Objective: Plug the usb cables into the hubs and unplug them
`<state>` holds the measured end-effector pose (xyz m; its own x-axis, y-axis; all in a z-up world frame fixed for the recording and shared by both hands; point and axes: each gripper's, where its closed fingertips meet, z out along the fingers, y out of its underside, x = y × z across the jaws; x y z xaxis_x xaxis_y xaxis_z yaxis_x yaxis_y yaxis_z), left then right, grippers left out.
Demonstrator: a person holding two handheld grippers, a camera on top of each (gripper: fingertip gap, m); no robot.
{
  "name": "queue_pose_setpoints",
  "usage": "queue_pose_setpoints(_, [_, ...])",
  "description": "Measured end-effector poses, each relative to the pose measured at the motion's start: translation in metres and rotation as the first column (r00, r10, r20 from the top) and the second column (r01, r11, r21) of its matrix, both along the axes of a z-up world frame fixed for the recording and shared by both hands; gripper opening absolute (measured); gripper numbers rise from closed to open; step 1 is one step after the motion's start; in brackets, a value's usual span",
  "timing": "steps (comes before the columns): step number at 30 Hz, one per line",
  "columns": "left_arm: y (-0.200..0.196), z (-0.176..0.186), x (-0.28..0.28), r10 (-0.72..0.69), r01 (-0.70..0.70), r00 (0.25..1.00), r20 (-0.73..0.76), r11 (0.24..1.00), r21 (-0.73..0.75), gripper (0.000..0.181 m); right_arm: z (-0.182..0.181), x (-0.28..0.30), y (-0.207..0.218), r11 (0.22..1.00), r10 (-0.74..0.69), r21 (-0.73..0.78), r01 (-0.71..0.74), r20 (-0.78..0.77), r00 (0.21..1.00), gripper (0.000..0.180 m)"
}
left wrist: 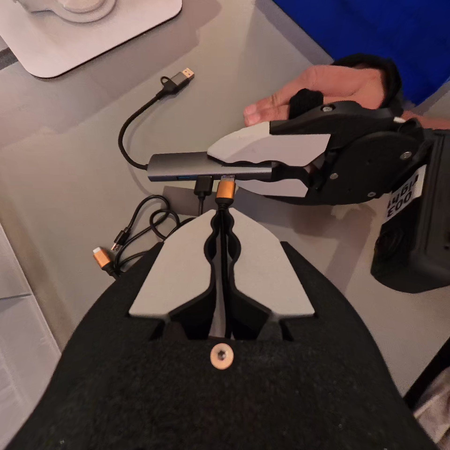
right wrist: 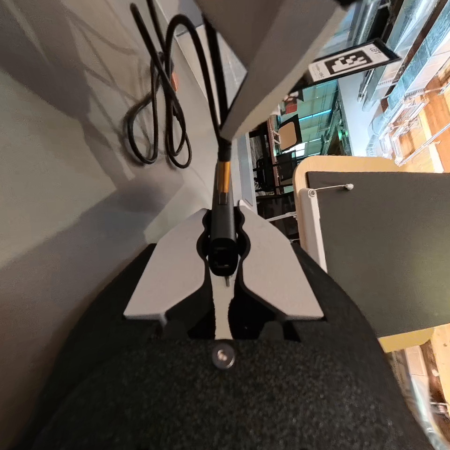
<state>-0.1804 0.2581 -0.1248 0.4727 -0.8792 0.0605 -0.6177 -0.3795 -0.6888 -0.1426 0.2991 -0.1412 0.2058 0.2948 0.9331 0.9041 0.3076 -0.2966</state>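
A grey USB hub point(left wrist: 180, 164) is held above the table by my right gripper point(left wrist: 226, 169), which comes in from the right and is shut on the hub's right end. A black plug point(left wrist: 202, 187) sits in a port on the hub's near side. Beside it an orange-sleeved plug point(left wrist: 226, 191) has its metal tip at a port, with some metal showing. My left gripper point(left wrist: 220, 215) is shut on that plug's black cable just behind the plug. In the right wrist view my right gripper point(right wrist: 222, 210) clamps the hub point(right wrist: 222, 243) end-on, with the orange plug point(right wrist: 223, 177) beyond it.
The hub's own lead ends in a loose plug point(left wrist: 181, 76) on the grey table point(left wrist: 73, 146). Coiled black cables point(left wrist: 151, 226) and a second orange plug point(left wrist: 101, 257) lie at the left. A white mat point(left wrist: 73, 41) sits at the far left. A hand point(left wrist: 316, 92) holds the right gripper.
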Motion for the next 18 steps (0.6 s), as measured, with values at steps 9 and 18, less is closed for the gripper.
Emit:
queue_pose_setpoints(9, [0.005, 0.004, 0.003, 0.023, -0.026, 0.997, 0.08, 0.999, 0.034, 0.002, 0.0, 0.002, 0.002, 1.0, -0.023, 0.003, 0.023, 0.011, 1.0, 0.017])
queue_pose_setpoints(18, [0.006, 0.006, 0.007, 0.021, -0.032, 0.994, 0.104, 0.993, 0.11, 0.002, -0.003, 0.004, 0.004, 0.998, -0.032, -0.053, 0.03, -0.05, 0.998, 0.017])
